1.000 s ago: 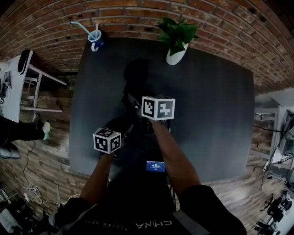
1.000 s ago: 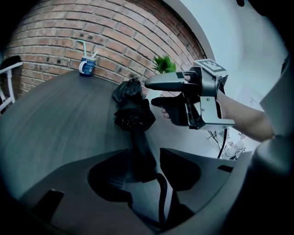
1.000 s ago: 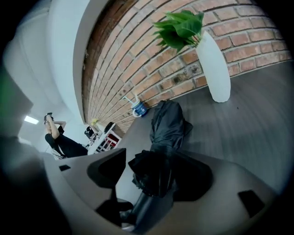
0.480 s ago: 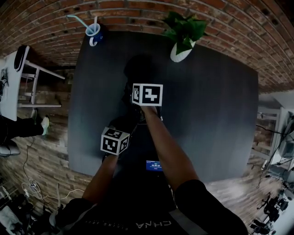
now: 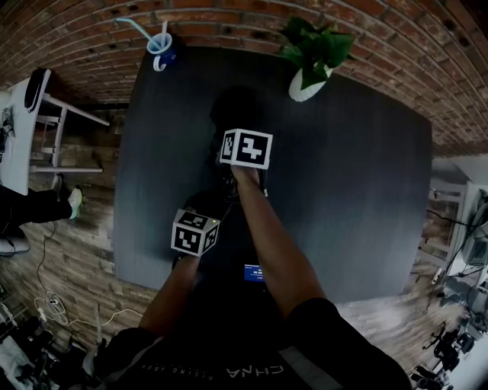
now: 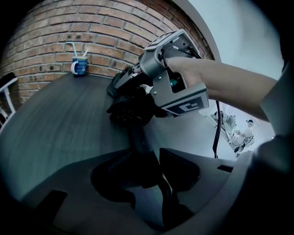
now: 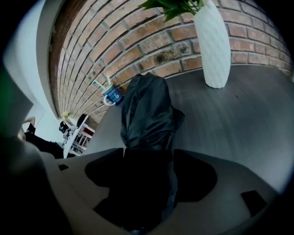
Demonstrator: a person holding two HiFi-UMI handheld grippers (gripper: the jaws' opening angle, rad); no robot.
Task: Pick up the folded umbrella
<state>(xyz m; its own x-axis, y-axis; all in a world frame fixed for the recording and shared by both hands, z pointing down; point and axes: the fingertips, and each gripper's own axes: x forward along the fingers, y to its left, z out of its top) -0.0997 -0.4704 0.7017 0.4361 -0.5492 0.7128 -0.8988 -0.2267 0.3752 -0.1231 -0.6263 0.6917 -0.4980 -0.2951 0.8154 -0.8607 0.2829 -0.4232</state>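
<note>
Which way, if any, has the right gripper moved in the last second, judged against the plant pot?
Yes. In the head view the right gripper has moved up the picture, closer to the white plant pot by the brick wall.

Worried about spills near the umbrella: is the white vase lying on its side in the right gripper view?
No, the white vase stands upright on the table in front of the brick wall.

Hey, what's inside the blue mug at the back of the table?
Two pale straws stand in the blue mug, one bent over at the top. Its wall hides whether it holds any liquid.
</note>
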